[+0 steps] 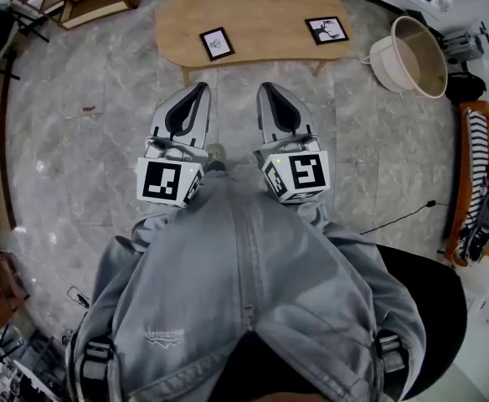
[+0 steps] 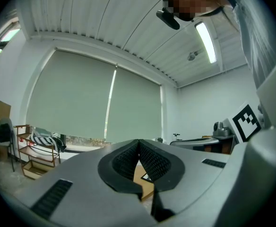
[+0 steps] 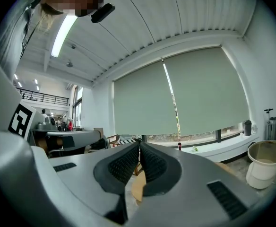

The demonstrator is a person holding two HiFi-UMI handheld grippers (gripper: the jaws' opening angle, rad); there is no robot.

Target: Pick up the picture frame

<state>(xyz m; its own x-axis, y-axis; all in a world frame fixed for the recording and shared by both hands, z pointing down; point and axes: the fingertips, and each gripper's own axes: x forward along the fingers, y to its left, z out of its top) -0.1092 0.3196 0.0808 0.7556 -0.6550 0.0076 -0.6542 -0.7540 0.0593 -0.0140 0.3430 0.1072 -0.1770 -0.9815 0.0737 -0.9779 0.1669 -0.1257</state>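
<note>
The left gripper (image 1: 199, 90) and right gripper (image 1: 267, 90) hang side by side at mid-frame, each with jaws pressed together on nothing. Near the top edge, on the wooden table (image 1: 261, 7), sits a picture frame (image 1: 217, 43); a second picture frame (image 1: 326, 29) sits further right.

Bright, even indoor light in all three views. A ceiling tube (image 2: 205, 41) burns out white at upper right of the left gripper view; a second tube (image 3: 62, 34) does likewise at upper left of the right gripper view. Heavy fisheye bending, black corners. Shadows on the floor (image 1: 85, 141) are faint.
</note>
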